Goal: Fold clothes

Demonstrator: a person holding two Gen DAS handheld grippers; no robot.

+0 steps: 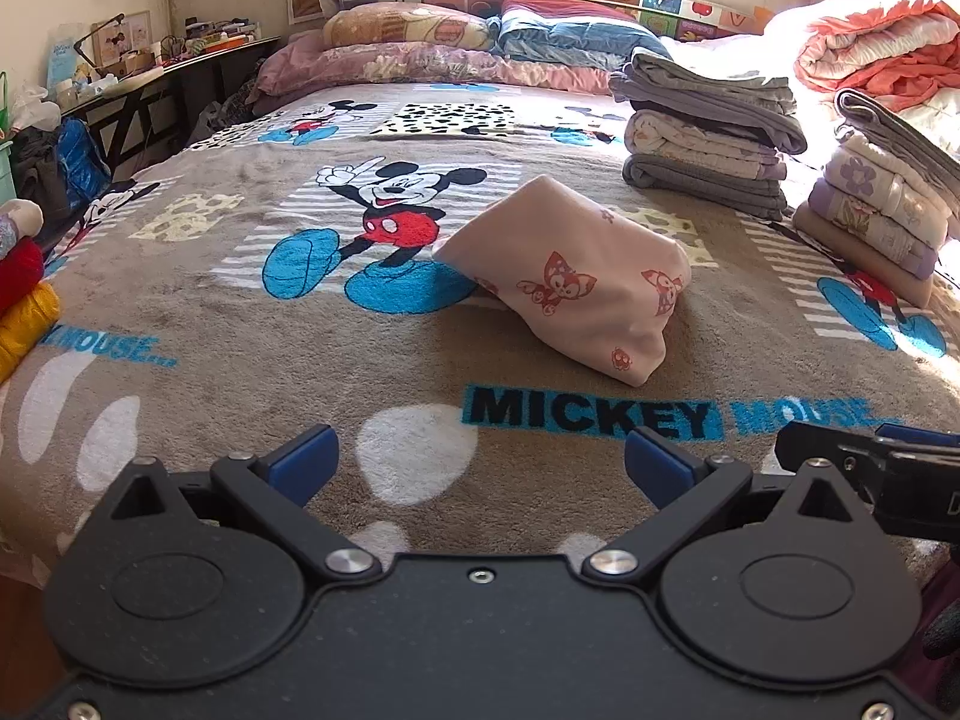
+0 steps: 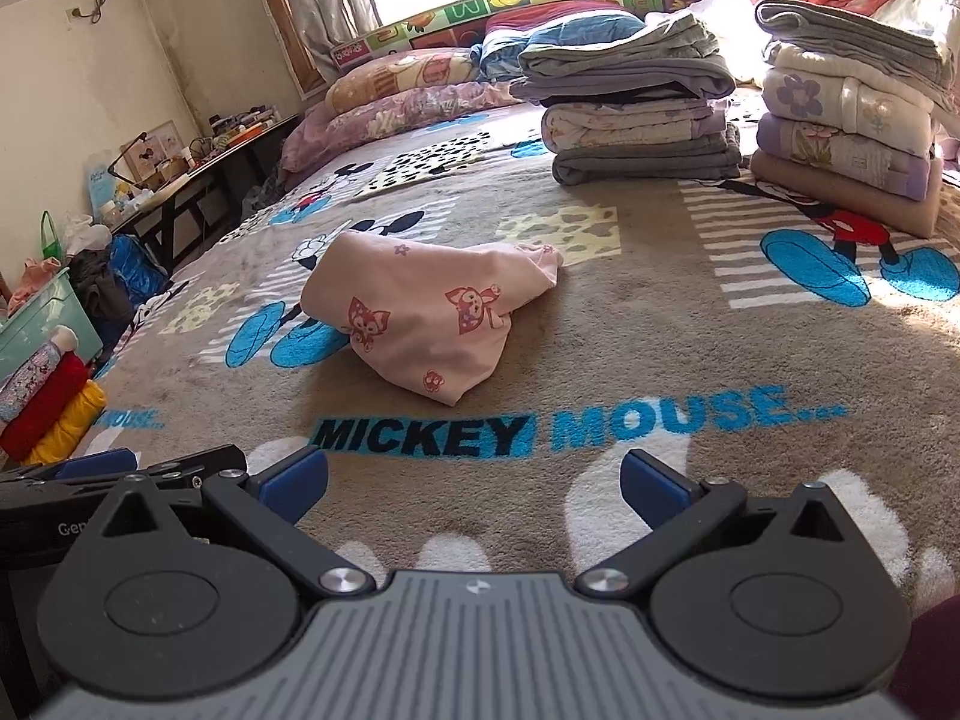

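A pale green bin (image 2: 42, 318) stood on the floor at the left of the bed, with pinkish cloth bunched in its top; what else it held could not be made out. On the bed itself, spread with a brown cartoon-mouse blanket (image 1: 240, 324), the pink garment (image 1: 570, 282) lay loosely heaped near the middle, printed with small red fox-like figures and little flowers, its folds soft and uneven, one corner pointing toward the cameras. Beyond it to the right rose two stacks of folded clothes: a grey and white stack (image 1: 708, 138) and, nearer the bed's right edge, a stack of purple-flowered pieces (image 1: 876, 216) topped with grey. Rolled red and yellow cloth (image 2: 57, 408) sat at the blanket's left edge. The left gripper (image 1: 480, 468) hovered low over the near part of the blanket, jaws spread wide and holding nothing; the right gripper (image 2: 474, 480) was just beside it, likewise spread and empty, both well short of the pink garment
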